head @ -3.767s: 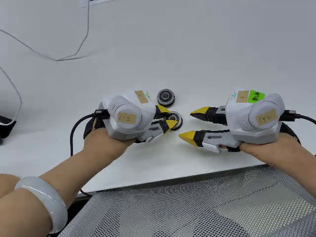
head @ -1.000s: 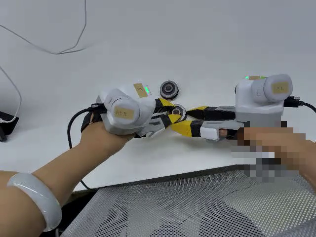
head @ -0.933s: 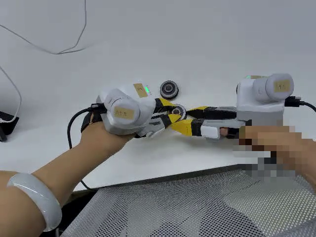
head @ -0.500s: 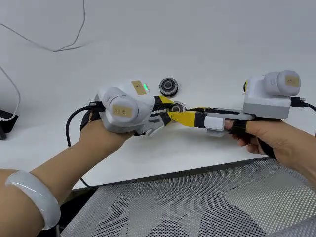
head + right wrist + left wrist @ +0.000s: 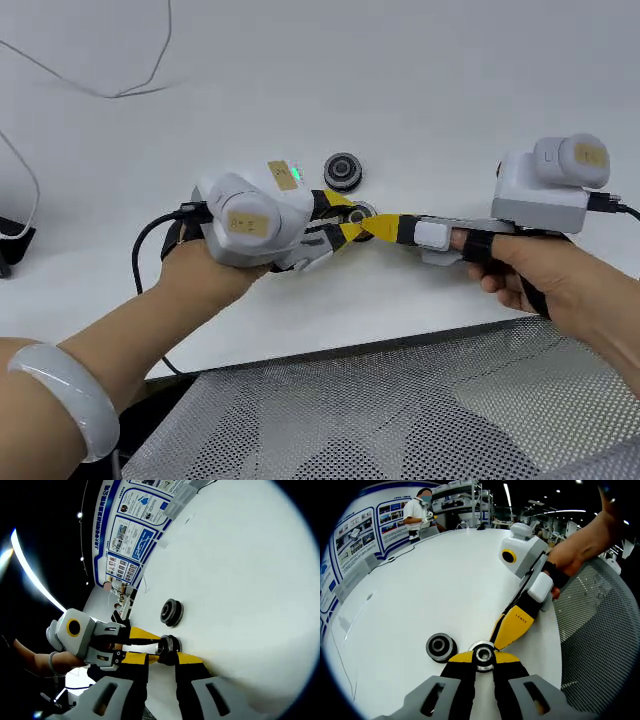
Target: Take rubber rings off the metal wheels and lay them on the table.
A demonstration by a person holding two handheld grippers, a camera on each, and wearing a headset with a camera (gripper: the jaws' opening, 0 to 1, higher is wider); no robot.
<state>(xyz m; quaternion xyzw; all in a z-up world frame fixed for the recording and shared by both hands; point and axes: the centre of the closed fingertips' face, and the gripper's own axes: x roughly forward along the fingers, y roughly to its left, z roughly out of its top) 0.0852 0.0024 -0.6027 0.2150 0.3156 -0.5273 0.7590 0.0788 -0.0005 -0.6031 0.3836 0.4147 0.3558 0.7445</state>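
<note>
You work at a white desk point(image 5: 420, 90). Your left gripper point(image 5: 483, 656) is pinching a metal wheel point(image 5: 358, 213), with one jaw on each side of it. Your right gripper point(image 5: 167, 656) comes to this wheel from the opposite side, and its jaws are also pressed on it. The second wheel point(image 5: 343, 171) lies on the desk near the pinched wheel, not touching it, with its black rubber ring point(image 5: 429, 647) on.
</note>
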